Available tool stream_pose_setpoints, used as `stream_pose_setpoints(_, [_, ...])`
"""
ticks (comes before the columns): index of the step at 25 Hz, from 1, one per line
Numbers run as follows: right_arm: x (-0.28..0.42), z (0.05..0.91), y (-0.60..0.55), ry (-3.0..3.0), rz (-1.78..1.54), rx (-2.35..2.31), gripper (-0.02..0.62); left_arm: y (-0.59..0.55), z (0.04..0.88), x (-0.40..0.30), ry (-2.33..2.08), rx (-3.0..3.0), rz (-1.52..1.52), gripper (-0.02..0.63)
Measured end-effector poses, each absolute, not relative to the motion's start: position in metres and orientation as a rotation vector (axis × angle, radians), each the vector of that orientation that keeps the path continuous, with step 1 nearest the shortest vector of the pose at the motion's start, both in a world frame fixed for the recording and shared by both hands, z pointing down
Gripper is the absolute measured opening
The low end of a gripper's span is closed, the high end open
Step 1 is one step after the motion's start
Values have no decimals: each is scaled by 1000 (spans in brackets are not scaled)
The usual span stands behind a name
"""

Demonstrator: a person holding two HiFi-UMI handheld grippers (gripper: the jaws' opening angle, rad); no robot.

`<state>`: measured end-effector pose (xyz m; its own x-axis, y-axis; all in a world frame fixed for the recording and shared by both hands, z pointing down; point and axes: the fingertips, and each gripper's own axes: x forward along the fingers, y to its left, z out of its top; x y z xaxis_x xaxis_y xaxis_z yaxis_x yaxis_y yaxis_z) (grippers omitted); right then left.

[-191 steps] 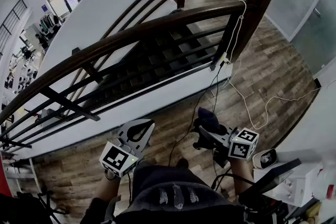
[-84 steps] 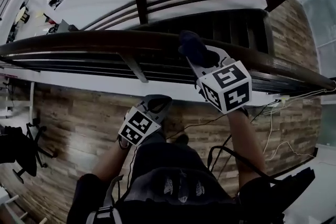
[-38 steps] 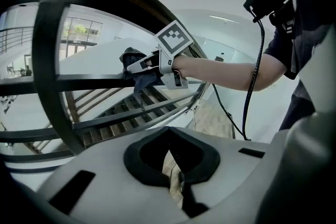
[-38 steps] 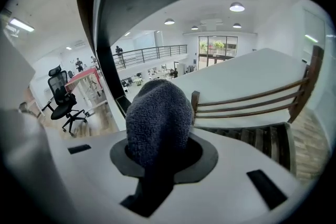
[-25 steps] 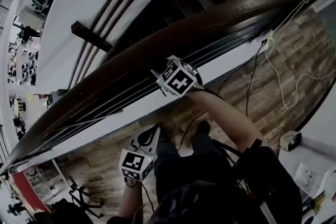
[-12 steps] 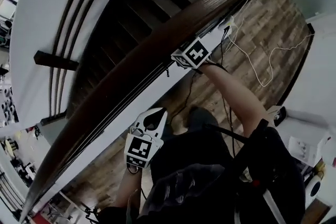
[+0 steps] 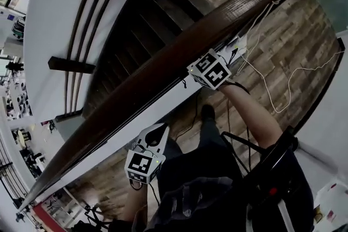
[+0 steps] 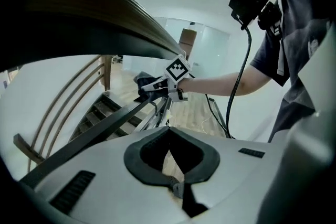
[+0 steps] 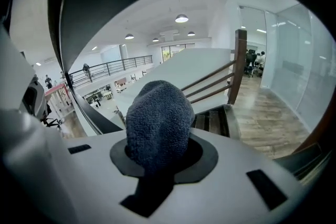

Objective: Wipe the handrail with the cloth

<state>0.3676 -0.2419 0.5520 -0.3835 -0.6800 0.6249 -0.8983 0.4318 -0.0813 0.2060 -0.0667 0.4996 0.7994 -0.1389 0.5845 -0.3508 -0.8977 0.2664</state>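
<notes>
Cloth sits clamped in right tool beside handrail.

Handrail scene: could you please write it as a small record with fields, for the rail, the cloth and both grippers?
handrail: dark wood, runs diagonally across the head view, above the stairs
cloth: dark grey-blue, bunched, clamped between the jaws
right gripper: shut on the cloth, at the handrail's near side toward its upper end; contact with the wood is not clear
left gripper: jaws together, holding nothing, held low and apart from the handrail
</notes>
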Motion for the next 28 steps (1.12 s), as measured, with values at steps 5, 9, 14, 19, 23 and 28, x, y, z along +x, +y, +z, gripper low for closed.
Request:
stream_pose_setpoints(5, [489, 551, -251, -2151, 568, 1467, 80, -58, 502, 282, -327, 2605, 824, 6])
stream_pose_setpoints(9, [583, 547, -255, -2078, 639, 1664, 80, -57, 500, 317, -270, 2627, 850, 6])
stream_pose_setpoints(14, [627, 536, -263, -1973, 600, 1798, 80, -76, 492, 321, -288, 2625, 851, 6])
stream_pose_setpoints(19, [624, 517, -244, -2037, 639, 1868, 81, -74, 486, 326, -346, 2621, 844, 6])
stream_pose_setpoints(23, [588, 474, -210, -2153, 658, 1859, 80, -70, 469, 321, -343, 2654, 819, 6])
stream_pose_setpoints(28, [540, 455, -165, -2173, 622, 1774, 80, -60, 450, 310, -315, 2726, 744, 6])
